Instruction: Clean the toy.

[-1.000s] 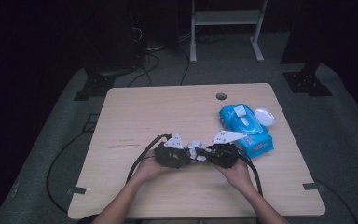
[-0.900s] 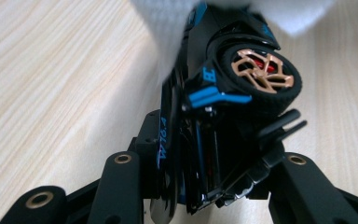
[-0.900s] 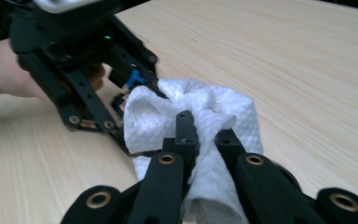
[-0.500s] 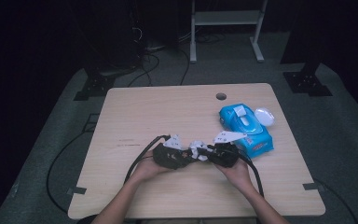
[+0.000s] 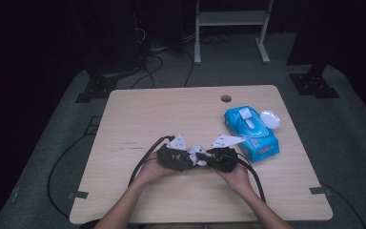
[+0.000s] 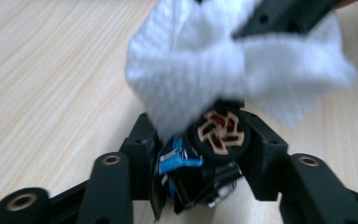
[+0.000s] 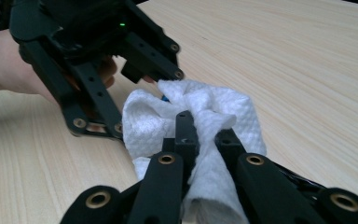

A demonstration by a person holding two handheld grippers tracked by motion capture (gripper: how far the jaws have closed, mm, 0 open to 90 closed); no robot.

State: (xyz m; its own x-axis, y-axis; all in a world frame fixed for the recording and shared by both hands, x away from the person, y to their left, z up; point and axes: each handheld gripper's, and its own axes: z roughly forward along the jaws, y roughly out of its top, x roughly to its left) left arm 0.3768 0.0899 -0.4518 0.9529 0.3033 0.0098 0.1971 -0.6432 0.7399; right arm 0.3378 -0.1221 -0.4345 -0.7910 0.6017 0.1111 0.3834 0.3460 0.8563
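The crumpled white wet wipe point(image 7: 193, 126) sits between the 2 grippers, low over the light wooden table point(image 5: 171, 114). The right gripper point(image 7: 204, 126) pinches it tight. The left gripper point(image 7: 135, 100) has just been opening and looks to be letting go. Next, the right one likely carries it alone.

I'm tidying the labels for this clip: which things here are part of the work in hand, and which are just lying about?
In the job:
- white wipe, pinched in the right gripper
- small toy car, between the left gripper jaws, which have just been opening
- both meet at mid-table

Lying about:
- blue wipes pack, lid flipped open
- table with its cable hole
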